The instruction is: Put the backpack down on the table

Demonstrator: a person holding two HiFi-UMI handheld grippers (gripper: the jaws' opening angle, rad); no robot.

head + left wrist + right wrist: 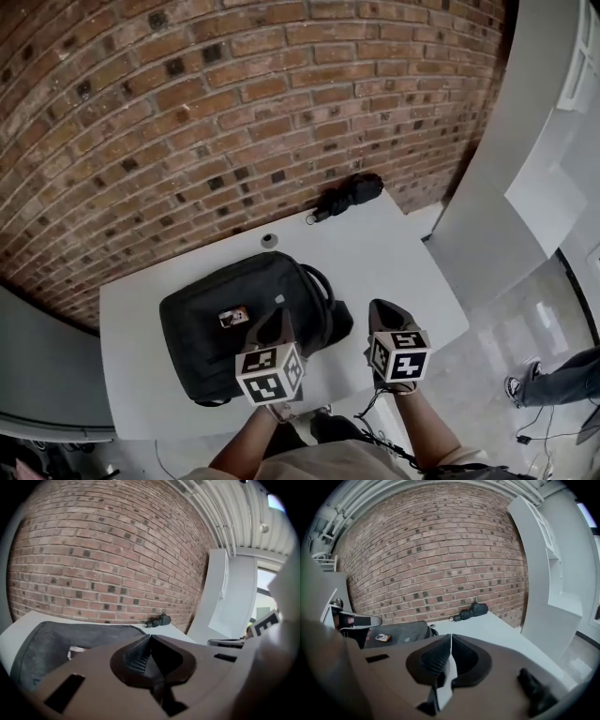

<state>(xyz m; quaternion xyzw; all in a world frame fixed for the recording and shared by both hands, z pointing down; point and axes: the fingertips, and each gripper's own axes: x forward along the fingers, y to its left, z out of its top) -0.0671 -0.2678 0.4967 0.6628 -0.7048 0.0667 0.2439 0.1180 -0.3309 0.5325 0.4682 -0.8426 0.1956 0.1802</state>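
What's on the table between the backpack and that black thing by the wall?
Between the backpack and the black thing, the white table is bare except one small round disc near the backpack. The head view shows it.

Matt black cloth backpack [239, 323], smooth white table [394, 258], rough red brick wall [234, 94].

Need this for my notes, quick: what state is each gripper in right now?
Left gripper: closed, holding nothing.
Right gripper: closed, holding nothing.

Backpack [234, 328] lies on table [394, 262], umbrella [349, 195] behind it.
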